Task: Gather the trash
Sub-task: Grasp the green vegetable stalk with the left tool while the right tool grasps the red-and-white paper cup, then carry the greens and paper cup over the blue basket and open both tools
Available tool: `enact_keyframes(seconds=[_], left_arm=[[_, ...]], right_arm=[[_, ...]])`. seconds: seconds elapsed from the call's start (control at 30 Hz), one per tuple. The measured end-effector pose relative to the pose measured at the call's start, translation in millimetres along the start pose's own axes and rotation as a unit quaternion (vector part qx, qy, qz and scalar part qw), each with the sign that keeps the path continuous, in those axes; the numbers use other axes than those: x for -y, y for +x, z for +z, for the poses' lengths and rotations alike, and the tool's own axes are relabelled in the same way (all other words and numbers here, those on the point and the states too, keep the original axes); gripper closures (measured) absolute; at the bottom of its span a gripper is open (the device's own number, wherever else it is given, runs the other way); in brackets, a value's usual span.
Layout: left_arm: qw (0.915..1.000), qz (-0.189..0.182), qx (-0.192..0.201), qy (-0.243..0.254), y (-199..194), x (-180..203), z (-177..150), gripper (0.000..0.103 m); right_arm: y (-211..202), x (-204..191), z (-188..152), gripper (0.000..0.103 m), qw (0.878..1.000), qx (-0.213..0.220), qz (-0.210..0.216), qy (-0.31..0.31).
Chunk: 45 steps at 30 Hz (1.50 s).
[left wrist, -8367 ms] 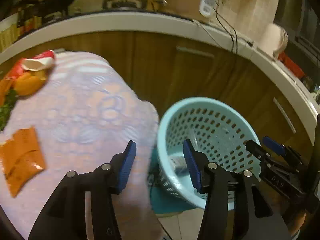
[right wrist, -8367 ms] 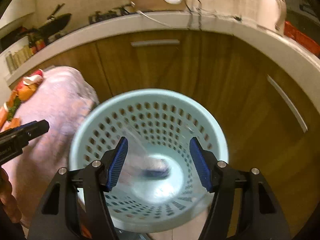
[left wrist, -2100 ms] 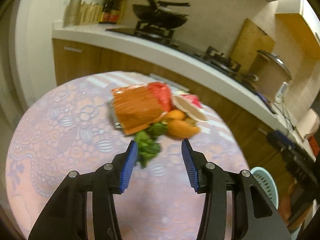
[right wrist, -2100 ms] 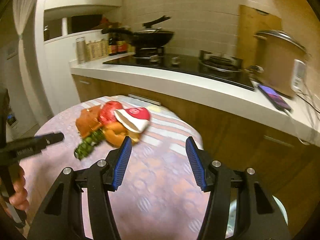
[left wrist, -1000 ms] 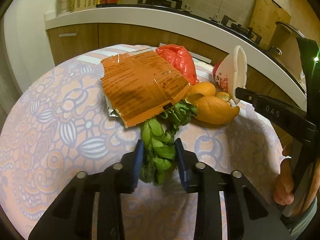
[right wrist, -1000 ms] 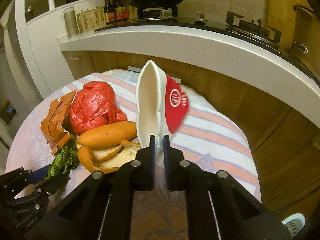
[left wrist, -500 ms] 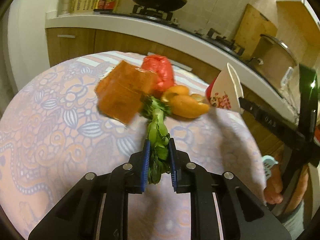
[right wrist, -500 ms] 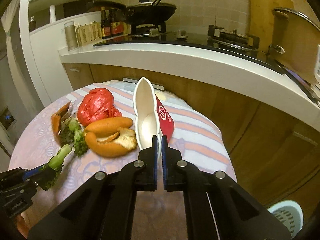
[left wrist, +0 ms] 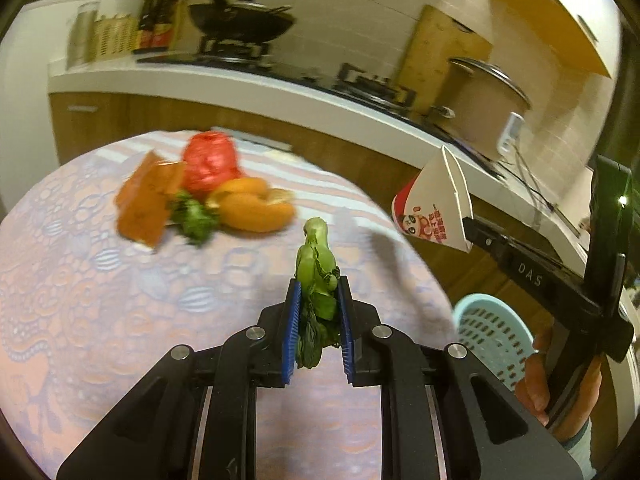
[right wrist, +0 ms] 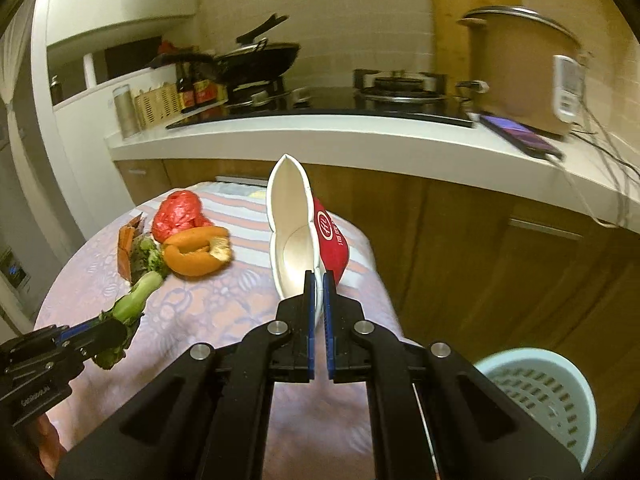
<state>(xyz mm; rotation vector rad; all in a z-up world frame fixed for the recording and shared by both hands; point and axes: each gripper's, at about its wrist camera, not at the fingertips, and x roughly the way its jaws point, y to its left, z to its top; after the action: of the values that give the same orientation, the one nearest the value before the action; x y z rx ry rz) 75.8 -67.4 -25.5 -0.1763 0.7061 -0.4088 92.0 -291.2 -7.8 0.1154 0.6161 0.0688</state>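
Note:
My left gripper [left wrist: 317, 284] is shut on a green vegetable stalk [left wrist: 314, 264], held in the air above the round table [left wrist: 100, 320]. The squashed white and red paper cup [right wrist: 294, 232] hangs in my right gripper [right wrist: 318, 276], which is shut on its rim. From the left wrist view that cup [left wrist: 434, 208] shows at the right, off the table's edge. The light blue perforated basket [right wrist: 536, 392] stands on the floor at the lower right. On the table lie an orange peel [right wrist: 196, 254], a red plastic bag [right wrist: 178, 212], an orange wrapper [left wrist: 146, 200] and a green leaf scrap [left wrist: 194, 216].
A white counter [right wrist: 360, 136] with wooden cabinets curves behind the table, bearing a stove, a wok [right wrist: 256, 56], bottles, a large pot [right wrist: 516, 68] and a phone with cables. A person's hand [left wrist: 536, 376] holds the right gripper's handle near the basket [left wrist: 494, 340].
Both grippers have lifted and pulled back toward the right with their loads. The stalk has come away from the pile, and the cup has left the table. The basket shows more fully.

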Motion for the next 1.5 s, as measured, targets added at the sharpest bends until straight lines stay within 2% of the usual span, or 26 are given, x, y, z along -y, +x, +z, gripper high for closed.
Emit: enact_keyframes(seconds=[0.3, 0.63, 0.93, 1.17, 1.27, 1.33, 1.37, 1.5], left_arm=[[0.9977, -0.042, -0.008, 0.052, 11.7, 65.2, -14.8, 0.087], [0.9879, -0.098, -0.038, 0.114, 33.1, 146.6, -40.3, 0.087], [0.979, -0.13, -0.095, 0.124, 69.2, 180.9, -64.4, 0.087], [0.9742, -0.139, -0.115, 0.136, 85.0, 198.2, -72.2, 0.086], [0.9705, -0.139, -0.13, 0.148, 93.5, 206.0, -75.5, 0.081], [0.9686, -0.131, -0.14, 0.158, 97.9, 207.3, -81.5, 0.067], [0.9688, -0.128, -0.14, 0.159, 98.8, 206.5, -83.3, 0.064], [0.9701, -0.123, -0.143, 0.152, 99.2, 199.2, -84.8, 0.061]], right_arm=[[-48.1, 47.6, -29.5, 0.101, 0.999, 0.016, -0.04, 0.019], [-83.3, 107.6, -74.0, 0.101, 0.994, -0.001, -0.089, 0.056], [-90.9, 149.9, -115.1, 0.101, 0.988, -0.033, -0.108, 0.103], [-92.6, 169.0, -125.6, 0.1, 0.984, -0.045, -0.112, 0.13], [-88.2, 179.1, -131.9, 0.1, 0.981, -0.061, -0.108, 0.147], [-86.0, 184.0, -135.8, 0.1, 0.98, -0.069, -0.107, 0.154], [-84.9, 185.3, -136.6, 0.099, 0.979, -0.072, -0.107, 0.156], [-84.1, 189.7, -138.9, 0.099, 0.979, -0.076, -0.099, 0.164]])
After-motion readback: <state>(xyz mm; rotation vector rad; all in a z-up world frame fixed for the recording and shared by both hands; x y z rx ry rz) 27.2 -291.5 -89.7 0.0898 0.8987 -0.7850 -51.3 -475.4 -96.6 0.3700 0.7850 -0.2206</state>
